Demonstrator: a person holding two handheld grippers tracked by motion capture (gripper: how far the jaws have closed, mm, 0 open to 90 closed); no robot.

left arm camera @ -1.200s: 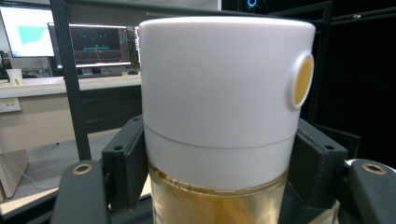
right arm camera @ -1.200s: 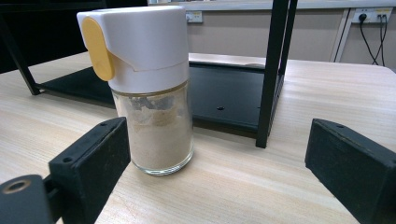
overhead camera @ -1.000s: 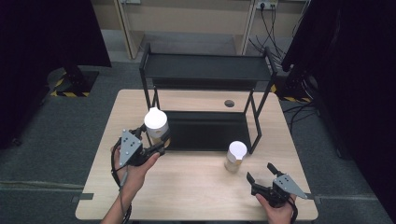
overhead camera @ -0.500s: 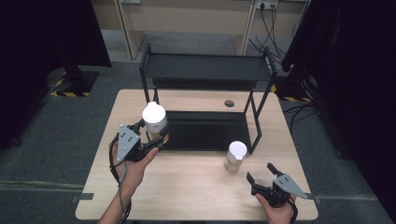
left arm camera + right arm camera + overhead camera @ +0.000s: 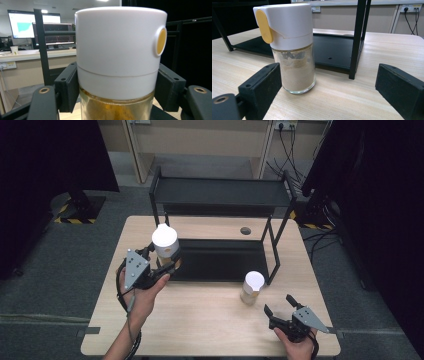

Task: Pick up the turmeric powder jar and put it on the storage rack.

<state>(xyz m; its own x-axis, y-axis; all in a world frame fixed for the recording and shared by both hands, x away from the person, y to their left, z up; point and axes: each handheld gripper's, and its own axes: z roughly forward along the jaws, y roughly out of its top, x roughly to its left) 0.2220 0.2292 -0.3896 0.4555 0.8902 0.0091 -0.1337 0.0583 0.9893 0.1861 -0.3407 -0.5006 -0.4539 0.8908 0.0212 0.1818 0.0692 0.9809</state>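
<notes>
From the high view, a pale wood-grain table point(image 5: 210, 320) carries a black metal two-tier rack point(image 5: 220, 200). The left gripper point(image 5: 167, 265) grips a glass spice jar with a smooth white cylindrical cap point(image 5: 165, 245), raised beside the rack's left post; it sits higher and nearer the rack than a second ago. A second white-capped glass jar point(image 5: 251, 288) stands on the table by the rack's front right leg. The right gripper point(image 5: 280, 306) rests near the table's front edge, jaws spread, unmoved.

The left gripper view shows matte black jaws pressed against the jar point(image 5: 120, 62), just under the cap, with amber-brown contents below.

In the right gripper view, the standing jar point(image 5: 292, 47) holds pale beige powder, about two-thirds full; its cap has a yellow tab. It stands between the spread jaws, untouched.
</notes>
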